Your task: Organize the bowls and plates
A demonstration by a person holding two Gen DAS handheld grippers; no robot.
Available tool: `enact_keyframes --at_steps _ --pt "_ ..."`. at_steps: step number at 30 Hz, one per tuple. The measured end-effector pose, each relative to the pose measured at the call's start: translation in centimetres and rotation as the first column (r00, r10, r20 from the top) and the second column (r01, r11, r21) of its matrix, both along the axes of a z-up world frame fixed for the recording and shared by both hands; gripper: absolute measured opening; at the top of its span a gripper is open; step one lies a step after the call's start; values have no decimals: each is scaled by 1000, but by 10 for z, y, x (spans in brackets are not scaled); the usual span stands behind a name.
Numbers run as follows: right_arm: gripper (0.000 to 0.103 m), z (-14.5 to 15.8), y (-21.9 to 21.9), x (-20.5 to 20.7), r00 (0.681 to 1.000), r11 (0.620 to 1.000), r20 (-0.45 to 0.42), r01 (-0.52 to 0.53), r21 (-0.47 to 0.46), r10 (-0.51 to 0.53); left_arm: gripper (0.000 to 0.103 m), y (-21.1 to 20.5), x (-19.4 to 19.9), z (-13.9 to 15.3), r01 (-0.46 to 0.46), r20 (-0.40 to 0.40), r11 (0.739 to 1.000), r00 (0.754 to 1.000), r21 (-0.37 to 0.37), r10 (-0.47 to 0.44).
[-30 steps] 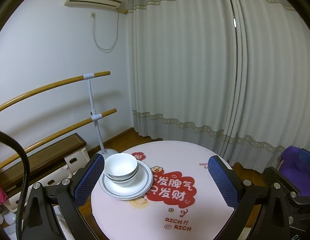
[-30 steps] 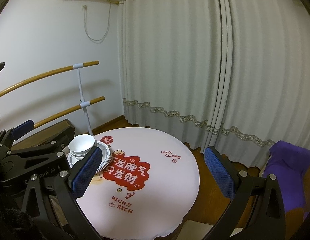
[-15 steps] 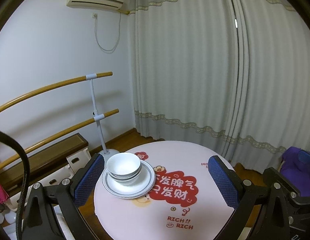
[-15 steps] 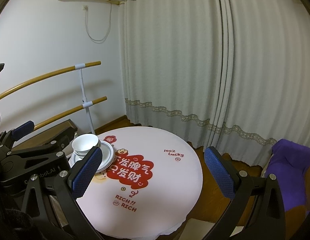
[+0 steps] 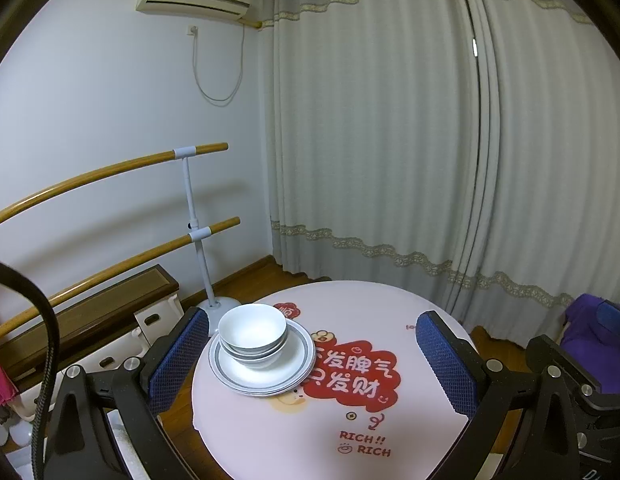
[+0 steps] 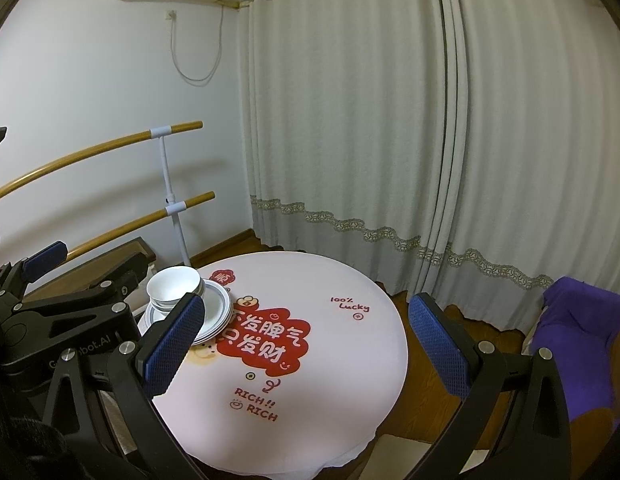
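Note:
White bowls [image 5: 252, 334] are nested on a stack of white plates [image 5: 270, 374] with grey rim lines, at the left side of a round pink table [image 5: 414, 420]. In the right wrist view the bowls [image 6: 172, 286] and plates [image 6: 214, 314] sit at the table's left edge [image 6: 350, 360]. My left gripper [image 5: 312, 354] hangs open above and short of the table, holding nothing, its left pad [image 5: 178, 356] beside the plates. My right gripper [image 6: 306, 344] is open and empty over the table's middle. The left gripper's body [image 6: 66, 312] shows at the left of the right wrist view.
Two wooden ballet bars on a white stand [image 5: 198, 236] run along the left wall, with a dark wooden bench [image 5: 90, 308] below. Long curtains [image 5: 430, 140] hang behind the table. A purple cloth [image 6: 582, 320] lies at the right. Wooden floor surrounds the table.
Both views have drifted slightly: the table and dish stack sit a little further right and nearer in each. The dishes have not moved on the table, and both grippers stay open.

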State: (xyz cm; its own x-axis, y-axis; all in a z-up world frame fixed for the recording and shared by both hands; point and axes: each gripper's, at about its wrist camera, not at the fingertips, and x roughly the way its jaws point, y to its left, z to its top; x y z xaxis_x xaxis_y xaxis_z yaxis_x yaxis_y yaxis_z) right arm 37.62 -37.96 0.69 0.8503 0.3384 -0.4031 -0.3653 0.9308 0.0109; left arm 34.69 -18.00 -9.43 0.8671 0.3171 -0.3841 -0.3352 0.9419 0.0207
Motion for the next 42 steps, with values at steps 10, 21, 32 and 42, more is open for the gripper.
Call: enact_keyframes --at_steps 10,21,32,42 --pt "103 1 -1 -1 1000 1000 -1 -1 3 1 102 -4 -3 -6 -5 16 1000 1000 22 5" --pt "103 0 0 0 1000 1000 2 1 0 -1 102 -5 -6 -6 -3 19 1000 1000 15 3" --pt "103 -2 3 -8 1000 1000 7 4 4 -4 102 -6 -7 -8 -2 20 1000 1000 20 1" --pt "103 -3 5 -9 1000 1000 6 2 8 -2 102 -6 -9 -9 -7 26 999 1000 33 6"
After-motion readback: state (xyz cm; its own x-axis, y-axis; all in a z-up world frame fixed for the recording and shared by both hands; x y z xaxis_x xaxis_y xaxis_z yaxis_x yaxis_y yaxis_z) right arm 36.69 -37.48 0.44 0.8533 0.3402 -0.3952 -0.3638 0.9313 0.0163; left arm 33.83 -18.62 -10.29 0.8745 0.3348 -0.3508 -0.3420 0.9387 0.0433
